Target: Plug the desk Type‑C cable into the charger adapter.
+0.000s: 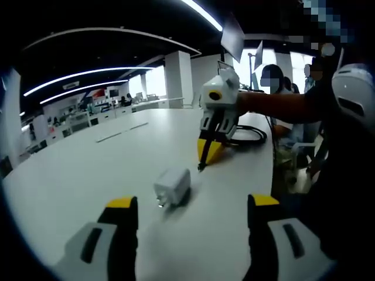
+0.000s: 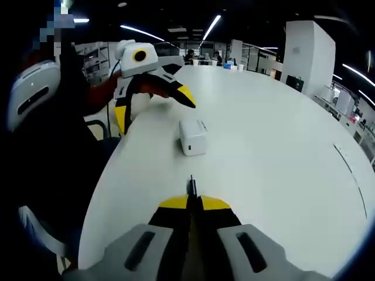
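White charger adapter (image 2: 193, 137), a smooth rounded-edge block, lies loose on the matte white desk (image 2: 275, 140), its port face turned toward the right tongs (image 2: 191, 205), which are clamped on the dark Type-C cable (image 1: 249, 136) just behind its small metal plug tip (image 2: 191, 182). Left tongs (image 1: 192, 205) stand apart, straddling open desk just short of the adapter, nothing held. Step in hand looks like the approach: next likely calls for the left tongs to brace the block while the plug lines up squarely with the port.
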Demonstrator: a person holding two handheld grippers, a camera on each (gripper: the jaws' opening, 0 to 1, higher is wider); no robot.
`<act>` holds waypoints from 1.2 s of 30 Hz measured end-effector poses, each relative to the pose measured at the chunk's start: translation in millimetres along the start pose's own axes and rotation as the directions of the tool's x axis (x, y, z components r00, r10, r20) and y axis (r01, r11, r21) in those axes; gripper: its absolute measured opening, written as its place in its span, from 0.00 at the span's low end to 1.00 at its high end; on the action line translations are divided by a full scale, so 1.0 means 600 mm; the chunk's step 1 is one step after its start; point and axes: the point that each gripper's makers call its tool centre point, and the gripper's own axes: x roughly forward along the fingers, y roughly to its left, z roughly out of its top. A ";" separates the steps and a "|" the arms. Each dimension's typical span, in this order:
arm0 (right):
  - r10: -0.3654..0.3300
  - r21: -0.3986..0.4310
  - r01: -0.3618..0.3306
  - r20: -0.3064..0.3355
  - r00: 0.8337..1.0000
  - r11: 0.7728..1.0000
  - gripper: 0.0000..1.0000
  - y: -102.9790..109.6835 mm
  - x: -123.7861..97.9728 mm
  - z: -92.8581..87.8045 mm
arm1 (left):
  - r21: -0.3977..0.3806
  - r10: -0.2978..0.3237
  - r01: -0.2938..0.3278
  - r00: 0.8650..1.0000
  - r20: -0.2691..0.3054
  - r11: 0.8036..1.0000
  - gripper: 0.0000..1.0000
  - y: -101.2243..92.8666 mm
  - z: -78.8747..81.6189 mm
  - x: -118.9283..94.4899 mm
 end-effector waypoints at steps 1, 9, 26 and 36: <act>-0.002 -0.003 0.002 0.000 1.000 1.000 0.03 -0.001 0.000 0.000 | 0.002 -0.001 0.001 1.000 -0.002 1.000 0.76 0.000 0.000 0.001; -0.016 -0.006 0.016 0.012 1.000 1.000 0.03 -0.005 -0.001 0.001 | 0.014 -0.003 0.003 1.000 -0.004 1.000 0.76 0.010 0.007 0.007; -0.047 -0.004 0.048 0.043 0.998 0.999 0.03 -0.016 -0.020 0.008 | 0.039 -0.029 0.030 0.999 -0.026 0.999 0.75 0.022 0.010 0.029; -0.067 -0.002 0.067 0.054 0.996 0.998 0.03 -0.008 -0.024 0.007 | 0.063 -0.074 0.077 0.996 -0.048 0.995 0.69 0.028 0.015 0.054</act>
